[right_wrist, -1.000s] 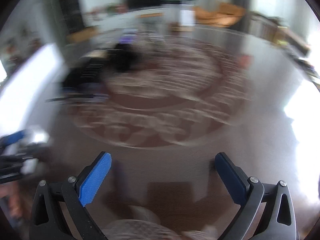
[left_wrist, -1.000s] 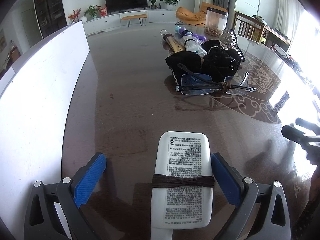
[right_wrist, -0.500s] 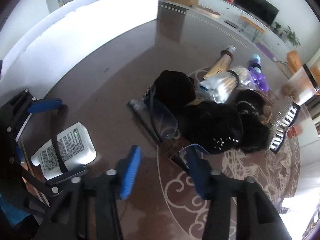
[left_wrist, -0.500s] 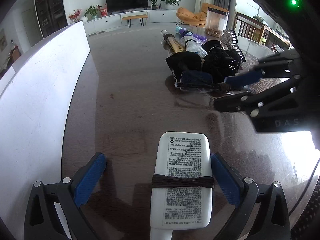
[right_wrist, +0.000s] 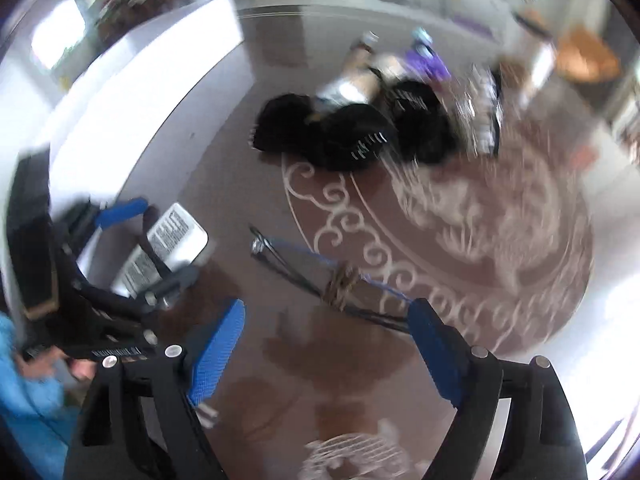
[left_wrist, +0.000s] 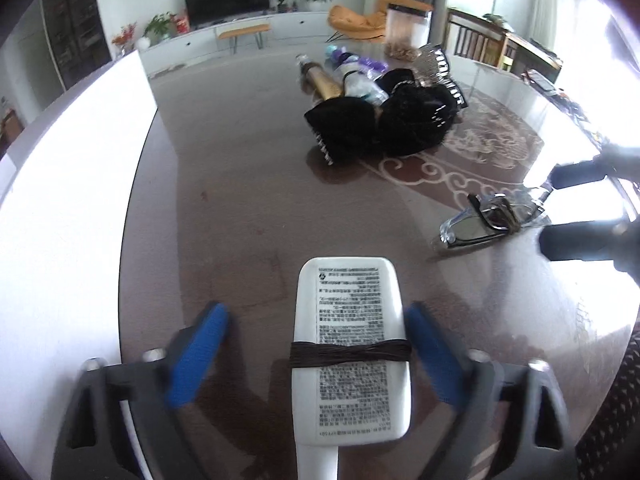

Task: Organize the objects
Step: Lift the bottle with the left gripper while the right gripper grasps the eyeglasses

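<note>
left gripper (left_wrist: 316, 344): jaws closing, white bottle (left_wrist: 352, 344) between, left pad apart | right gripper (right_wrist: 328, 340): jaws opening, empty | glasses (right_wrist: 320, 276) on table (left_wrist: 248, 184), right of bottle

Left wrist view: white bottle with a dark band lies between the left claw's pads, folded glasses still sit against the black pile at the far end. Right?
Not quite. The white bottle does lie between the left claw pads, but the folded glasses lie apart from the black pile, out on the table near the right claw. The left wrist view shows it.
</note>
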